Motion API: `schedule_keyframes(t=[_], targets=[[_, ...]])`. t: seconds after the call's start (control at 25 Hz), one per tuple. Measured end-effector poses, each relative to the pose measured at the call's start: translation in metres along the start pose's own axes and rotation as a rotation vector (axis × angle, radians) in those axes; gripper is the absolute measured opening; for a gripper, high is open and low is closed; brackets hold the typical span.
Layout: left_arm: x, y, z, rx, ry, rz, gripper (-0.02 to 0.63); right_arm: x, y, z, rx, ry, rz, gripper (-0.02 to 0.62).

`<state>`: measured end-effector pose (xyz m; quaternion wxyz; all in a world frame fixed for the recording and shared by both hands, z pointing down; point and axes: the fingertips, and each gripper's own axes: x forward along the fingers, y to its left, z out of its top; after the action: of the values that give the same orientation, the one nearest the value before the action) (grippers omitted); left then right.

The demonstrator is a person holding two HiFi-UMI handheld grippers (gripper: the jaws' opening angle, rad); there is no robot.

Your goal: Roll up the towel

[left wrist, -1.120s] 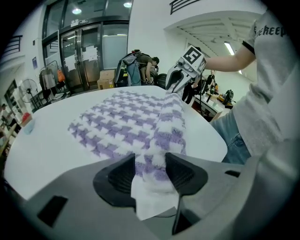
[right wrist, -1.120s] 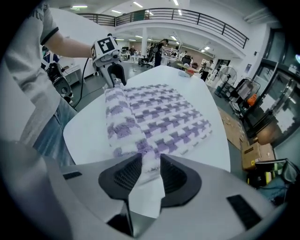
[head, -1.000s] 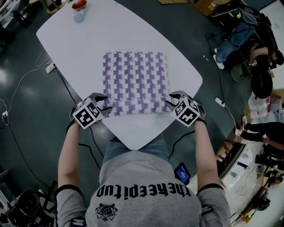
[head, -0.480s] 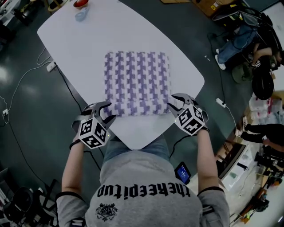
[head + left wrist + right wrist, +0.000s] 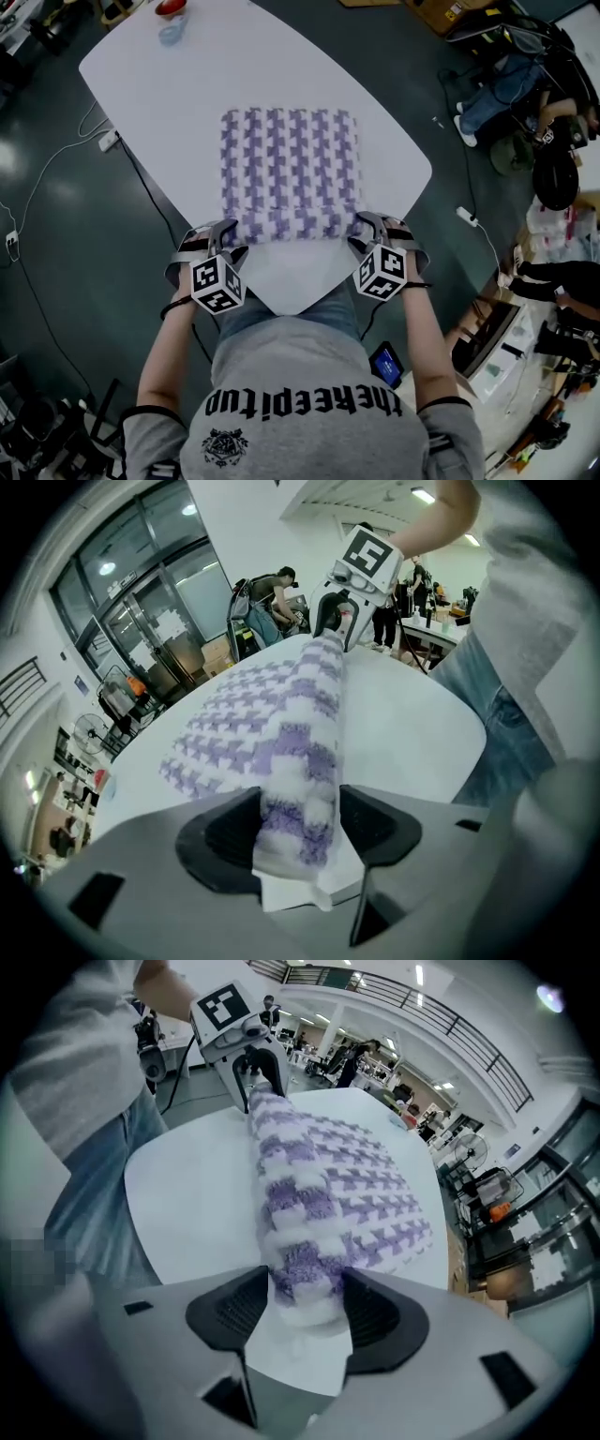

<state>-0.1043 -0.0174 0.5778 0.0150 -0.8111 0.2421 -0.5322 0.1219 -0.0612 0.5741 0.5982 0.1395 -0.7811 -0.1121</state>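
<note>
A purple-and-white houndstooth towel (image 5: 291,159) lies flat on the white table (image 5: 187,84), its near edge (image 5: 291,230) rolled into a thick fold. My left gripper (image 5: 218,240) straddles that fold's left end and my right gripper (image 5: 380,229) its right end. In the left gripper view the roll's end (image 5: 295,799) lies between the pads of the left gripper (image 5: 298,832). In the right gripper view the other end (image 5: 305,1283) lies between the pads of the right gripper (image 5: 300,1309). Both sets of jaws have just been opening and stand wide around the towel, with no squeeze visible.
A red object (image 5: 167,9) and a pale blue thing (image 5: 169,36) lie at the table's far corner. Cables run over the dark floor at left (image 5: 56,159). A person (image 5: 525,84) sits among gear at the right. The table's near edge (image 5: 295,305) is against my body.
Both grippers drew back from the towel's near corners, rolled at the wrist, then came in again over the ends of the rolled near edge. Their jaws now stand wider.
</note>
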Motion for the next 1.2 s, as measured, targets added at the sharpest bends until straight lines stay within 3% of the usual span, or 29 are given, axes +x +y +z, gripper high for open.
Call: schedule_keyframes(t=[0.12, 0.28, 0.36, 0.48, 1.0, 1.2], targets=[[0.008, 0.013, -0.008, 0.056, 0.055, 0.037, 0.247, 0.008, -0.012, 0.005, -0.024, 0.025, -0.045, 0.228], [0.004, 0.014, -0.009, 0.103, 0.067, 0.092, 0.190, 0.001, -0.010, 0.008, -0.023, 0.020, -0.100, 0.100], [-0.001, 0.012, -0.006, 0.100, 0.056, 0.095, 0.153, -0.006, -0.006, 0.007, -0.008, 0.002, -0.113, 0.087], [-0.009, 0.009, -0.001, 0.115, 0.055, 0.079, 0.149, -0.016, -0.003, 0.006, 0.012, -0.015, -0.116, 0.087], [-0.021, -0.027, -0.012, 0.112, 0.049, -0.126, 0.150, -0.026, 0.040, 0.004, 0.073, -0.029, 0.056, 0.091], [-0.022, -0.024, -0.007, 0.029, -0.012, -0.264, 0.156, -0.032, 0.030, 0.005, 0.181, -0.071, 0.167, 0.102]])
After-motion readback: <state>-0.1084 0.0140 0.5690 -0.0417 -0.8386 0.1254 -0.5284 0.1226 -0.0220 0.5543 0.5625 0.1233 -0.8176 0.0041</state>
